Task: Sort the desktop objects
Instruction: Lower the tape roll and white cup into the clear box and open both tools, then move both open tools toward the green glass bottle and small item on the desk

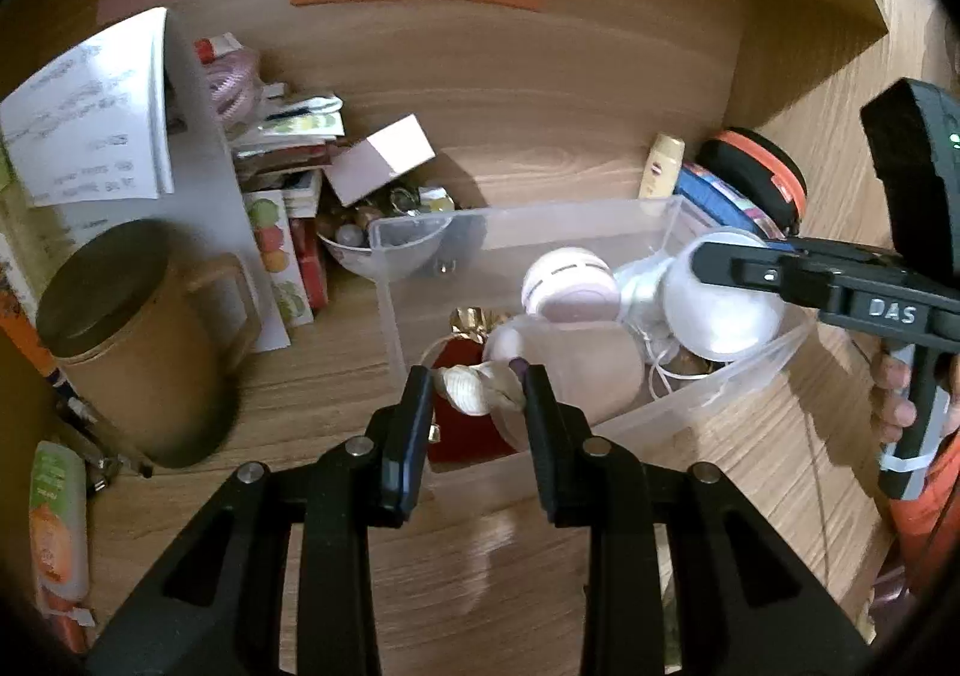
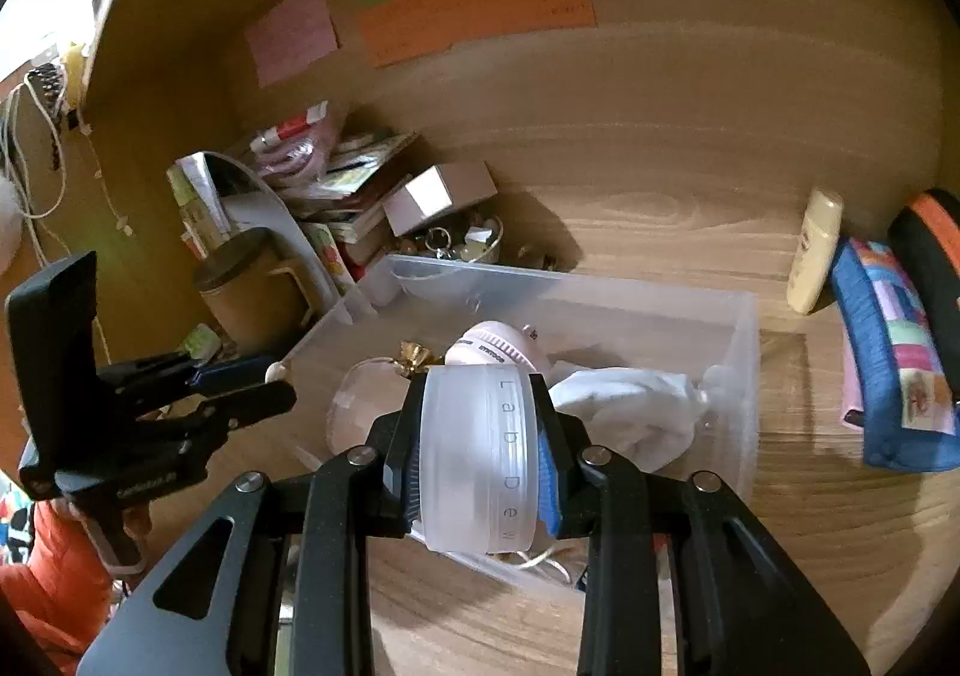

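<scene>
Left gripper [image 1: 478, 385] pinches a small pale item [image 1: 474, 389] — possibly a shell, blurred — over the clear bin [image 1: 744, 370]. Right gripper [image 2: 477, 424] clamps a frosted jar [image 2: 474, 454] above the same bin.

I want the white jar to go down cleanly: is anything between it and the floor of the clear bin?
Yes. The right gripper holds the white jar above the clear bin, whose floor beneath is crowded: a white cloth, a pink round device and a clear bottle.
</scene>
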{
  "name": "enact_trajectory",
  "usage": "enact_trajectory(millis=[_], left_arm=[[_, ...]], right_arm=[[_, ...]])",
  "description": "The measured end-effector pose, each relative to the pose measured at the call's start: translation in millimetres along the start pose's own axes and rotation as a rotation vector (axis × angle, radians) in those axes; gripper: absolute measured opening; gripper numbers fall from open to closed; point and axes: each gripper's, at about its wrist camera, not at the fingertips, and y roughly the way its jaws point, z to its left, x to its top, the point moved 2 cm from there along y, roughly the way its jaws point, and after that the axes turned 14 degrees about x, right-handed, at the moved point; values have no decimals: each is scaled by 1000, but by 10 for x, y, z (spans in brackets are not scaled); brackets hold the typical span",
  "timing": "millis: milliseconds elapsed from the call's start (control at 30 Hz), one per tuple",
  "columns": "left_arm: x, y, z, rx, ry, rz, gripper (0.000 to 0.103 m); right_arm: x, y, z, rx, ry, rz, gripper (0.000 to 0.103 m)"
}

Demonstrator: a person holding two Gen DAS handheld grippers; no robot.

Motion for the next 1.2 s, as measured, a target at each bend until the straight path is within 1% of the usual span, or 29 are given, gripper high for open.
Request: enact_trajectory(millis=[133, 200, 333, 500, 600, 700, 767, 800, 833, 867, 900, 933, 967, 1000, 1033, 1067, 1133, 1200], left_arm=[[2, 70, -27, -8, 13, 14, 30], [-3, 91, -41, -7, 19, 16, 30], [-6, 95, -64, 1, 29, 12, 30], [-11, 89, -62, 2, 26, 9, 30], [-15, 87, -64, 7, 28, 6, 30], [-9, 89, -69, 13, 32, 6, 31], [-3, 87, -73, 17, 34, 6, 32], [2, 86, -75, 17, 33, 8, 33], [5, 76, -82, 19, 34, 6, 35], [8, 65, -93, 16, 38, 5, 40], [11, 55, -102, 16, 41, 2, 43], [12, 28, -121, 19, 49, -7, 50], [10, 0, -136, 26, 58, -19, 59], [6, -48, -159, 52, 70, -39, 65], [2, -80, -163, 78, 76, -55, 79], [2, -121, -164, 98, 81, -76, 84], [-2, -206, -146, 105, 79, -101, 86], [2, -255, -100, 111, 61, -103, 91]], right_arm=[[-15, 134, -55, 3, 9, 23, 27], [-43, 197, -75, -13, 4, 35, 27], [-80, 265, -85, -16, -10, 52, 27], [-138, 349, -63, -59, -36, 68, 29], [-162, 385, -51, -68, -44, 85, 30], [-159, 366, -19, -68, -60, 88, 36], [-143, 324, 6, -82, -76, 73, 49], [-136, 299, 18, -91, -82, 65, 53], [-125, 275, 32, -98, -89, 56, 59], [-115, 247, 45, -104, -95, 48, 63], [-103, 215, 59, -112, -100, 40, 66], [-92, 194, 67, -119, -103, 33, 70], [-85, 160, 76, -129, -105, 25, 72], [-81, 142, 81, -135, -105, 25, 74], [-83, 117, 87, -151, -103, 27, 80], [-83, 99, 91, -161, -101, 25, 84], [-99, 48, 104, -172, -101, 23, 85], [-121, 15, 119, -182, -104, 28, 85]])
